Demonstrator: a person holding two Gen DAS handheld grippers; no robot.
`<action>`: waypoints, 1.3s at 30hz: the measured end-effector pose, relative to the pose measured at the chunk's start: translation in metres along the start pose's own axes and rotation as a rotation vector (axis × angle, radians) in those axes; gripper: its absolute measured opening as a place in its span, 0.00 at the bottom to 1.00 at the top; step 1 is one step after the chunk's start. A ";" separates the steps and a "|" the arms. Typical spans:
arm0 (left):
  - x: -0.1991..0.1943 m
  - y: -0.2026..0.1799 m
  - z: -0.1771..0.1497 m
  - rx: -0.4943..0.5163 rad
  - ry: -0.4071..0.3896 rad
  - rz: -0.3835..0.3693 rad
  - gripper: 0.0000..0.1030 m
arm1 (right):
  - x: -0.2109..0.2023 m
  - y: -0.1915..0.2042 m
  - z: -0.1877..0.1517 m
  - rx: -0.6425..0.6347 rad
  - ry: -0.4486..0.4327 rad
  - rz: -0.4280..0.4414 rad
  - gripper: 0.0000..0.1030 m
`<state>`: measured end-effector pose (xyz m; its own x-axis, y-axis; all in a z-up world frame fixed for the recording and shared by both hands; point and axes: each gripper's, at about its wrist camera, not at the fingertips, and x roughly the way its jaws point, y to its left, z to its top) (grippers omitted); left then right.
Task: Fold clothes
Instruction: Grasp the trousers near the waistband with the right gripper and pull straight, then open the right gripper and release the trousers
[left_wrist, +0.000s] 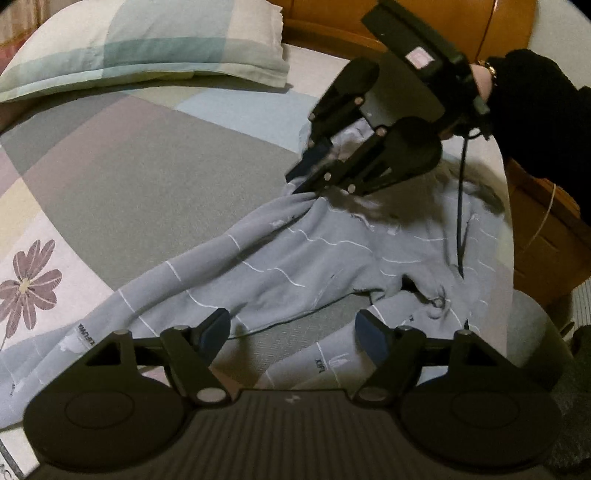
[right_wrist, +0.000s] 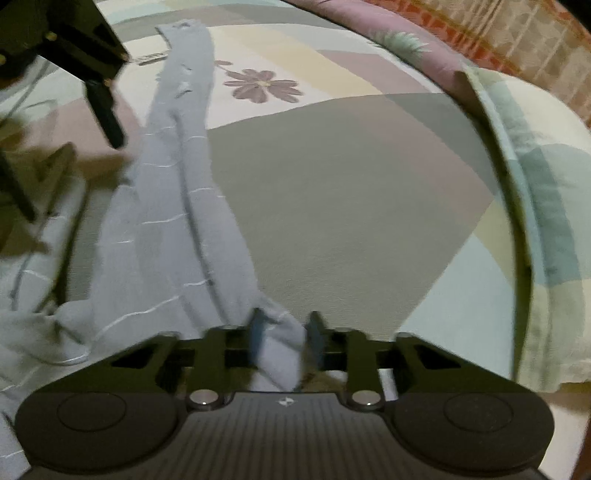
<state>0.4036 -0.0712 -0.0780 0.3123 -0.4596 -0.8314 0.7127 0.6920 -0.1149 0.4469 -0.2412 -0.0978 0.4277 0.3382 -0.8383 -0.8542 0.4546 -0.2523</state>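
Right claw (right_wrist: 282, 341) is clamped on a bunched fold of the grey trousers (right_wrist: 177, 206), cloth pinched tight between its fingers at 6 o'clock in its own view. From there one trouser leg runs away toward 11 o'clock across the bed (right_wrist: 332, 192). Over in the left wrist view, that same right claw (left_wrist: 308, 181) bites the waist end near centre, a dark sleeve (left_wrist: 535, 122) behind it at 2 o'clock. Left claw (left_wrist: 291, 332) hangs with fingers spread wide, nothing between them, just above the trousers (left_wrist: 295, 258), which sprawl from 8 o'clock to 3 o'clock. Pillow (left_wrist: 147, 48) sits at 11 o'clock, a flower print (left_wrist: 29, 284) at 9.
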 end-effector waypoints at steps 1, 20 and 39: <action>-0.001 0.000 -0.001 -0.006 -0.008 0.006 0.73 | 0.000 0.002 0.000 -0.005 -0.002 -0.001 0.09; -0.005 0.028 -0.008 -0.075 -0.094 0.176 0.76 | 0.023 -0.049 0.017 0.201 -0.080 -0.239 0.05; -0.006 0.074 -0.028 -0.117 -0.026 0.282 0.76 | 0.011 -0.062 0.023 0.334 -0.097 -0.260 0.15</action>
<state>0.4370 -0.0012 -0.0968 0.5047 -0.2528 -0.8255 0.5187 0.8532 0.0558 0.5112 -0.2461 -0.0803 0.6554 0.2461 -0.7141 -0.5788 0.7710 -0.2656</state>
